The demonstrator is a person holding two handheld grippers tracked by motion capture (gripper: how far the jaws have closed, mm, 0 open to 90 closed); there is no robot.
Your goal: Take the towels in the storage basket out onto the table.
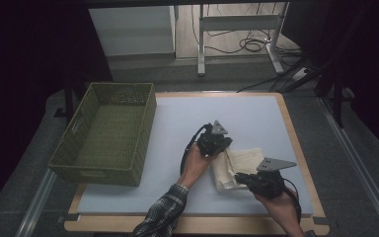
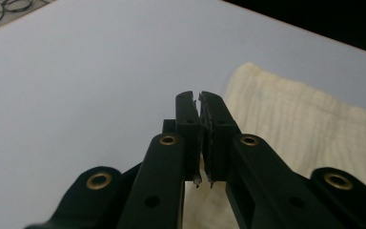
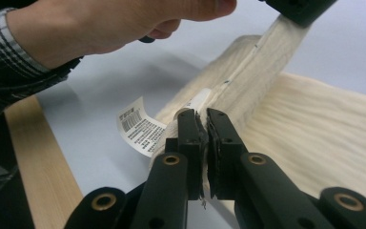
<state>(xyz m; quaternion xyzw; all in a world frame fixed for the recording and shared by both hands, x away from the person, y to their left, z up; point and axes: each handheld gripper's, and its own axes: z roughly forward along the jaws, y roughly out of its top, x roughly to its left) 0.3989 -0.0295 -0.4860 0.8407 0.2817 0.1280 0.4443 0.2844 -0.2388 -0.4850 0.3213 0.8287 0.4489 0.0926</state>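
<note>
A cream cloth (image 1: 244,160) lies folded on the white table top (image 1: 187,118), right of centre. My left gripper (image 1: 223,148) is shut on the cloth's left edge; in the left gripper view the jaws (image 2: 199,95) are pressed together with a thread of fabric between them and the cloth (image 2: 305,124) spreads to the right. My right gripper (image 1: 240,178) is shut on the same edge nearer the front; in the right gripper view (image 3: 202,112) the edge of the cloth (image 3: 248,81) runs taut up to the left gripper (image 3: 298,7). A white barcode label (image 3: 138,126) hangs from the cloth.
A green woven basket (image 1: 98,175) stands on the table's left side. A wooden rim (image 1: 301,148) borders the white surface. A hand in a plaid sleeve (image 3: 9,62) is close on the left in the right gripper view. Desk legs and cables (image 1: 246,44) lie beyond the table.
</note>
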